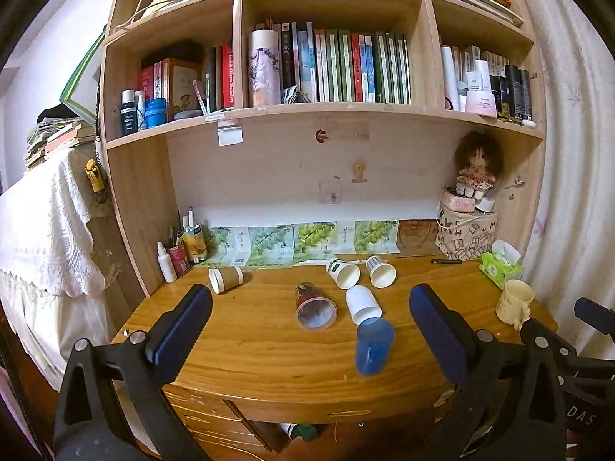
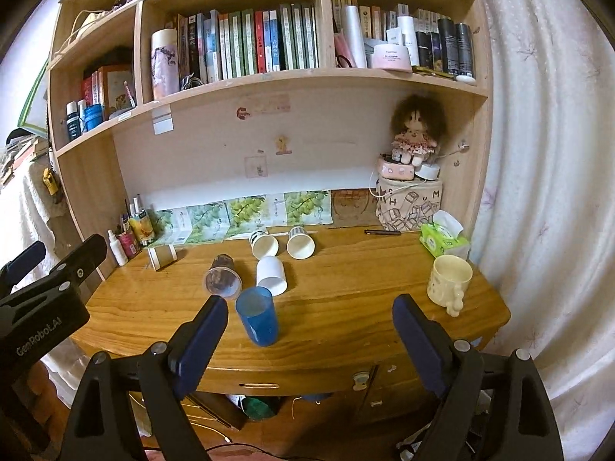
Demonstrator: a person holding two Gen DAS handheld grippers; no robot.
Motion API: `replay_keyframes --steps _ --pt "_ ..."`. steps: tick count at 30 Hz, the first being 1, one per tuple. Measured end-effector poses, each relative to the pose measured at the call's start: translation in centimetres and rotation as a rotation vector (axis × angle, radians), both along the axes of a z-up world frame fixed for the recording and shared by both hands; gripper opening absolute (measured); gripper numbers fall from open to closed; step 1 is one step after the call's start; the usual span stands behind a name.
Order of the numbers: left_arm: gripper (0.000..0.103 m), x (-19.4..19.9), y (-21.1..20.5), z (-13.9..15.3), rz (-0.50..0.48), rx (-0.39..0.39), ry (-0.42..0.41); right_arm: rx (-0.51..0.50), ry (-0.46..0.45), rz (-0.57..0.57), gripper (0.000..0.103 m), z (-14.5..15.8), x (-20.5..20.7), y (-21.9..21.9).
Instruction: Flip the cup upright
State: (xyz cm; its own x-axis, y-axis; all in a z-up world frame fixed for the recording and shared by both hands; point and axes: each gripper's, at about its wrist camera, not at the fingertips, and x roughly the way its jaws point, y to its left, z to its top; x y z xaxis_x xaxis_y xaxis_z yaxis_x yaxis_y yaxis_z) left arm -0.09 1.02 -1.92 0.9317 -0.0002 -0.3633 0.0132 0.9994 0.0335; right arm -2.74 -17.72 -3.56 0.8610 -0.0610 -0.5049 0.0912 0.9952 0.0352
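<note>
- Wooden desk [image 1: 246, 349] sits under a tall bookshelf [image 1: 334, 111] full of books, and we look at it from just in front.
- We hold our left gripper [image 1: 310, 307] over the front of the desk, with its two blue fingers [image 1: 184, 326] wide apart and nothing between them.
- We hold our right gripper [image 2: 309, 317] the same way, fingers [image 2: 201, 340] spread wide and gripping nothing.
- Our blue plastic cup [image 2: 258, 320] stands upright near the front edge of the desk, mouth up, a little inside the right gripper's left finger but not touching it.
- Just behind it a white cup [image 2: 272, 276] stands with its mouth down, we think; the picture bends too much to be sure.
- Beside that, a clear cup [image 2: 222, 277] with something dark inside lies on its side, mouth toward us.
- Two white paper cups [image 1: 360, 271] lie tipped over farther back, side by side, mouths toward us.
- A brown paper cup [image 1: 225, 279] lies on its side at the back left, near some bottles and pens [image 1: 180, 246].
- A cream mug [image 2: 449, 282] stands upright on the right side of the desk, next to a green tissue pack [image 2: 442, 239].
- A curly-haired doll [image 2: 415, 134] sits on a box in the back right corner.
- A white curtain [image 2: 546, 153] hangs on the right.
</note>
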Motion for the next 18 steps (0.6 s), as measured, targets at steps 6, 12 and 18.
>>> replay_keyframes --steps 6,12,18 --pt "0.103 -0.02 -0.1 -0.08 0.008 -0.007 -0.001 -0.01 -0.005 0.015 0.103 0.03 0.15 -0.09" --pt "0.103 0.24 -0.41 -0.03 0.016 -0.011 -0.008 -0.016 -0.011 0.01 0.103 0.12 0.23 -0.33" --pt "0.103 0.32 -0.7 0.0 0.02 -0.004 -0.015 -0.017 -0.015 0.007 0.103 0.11 0.47 -0.5"
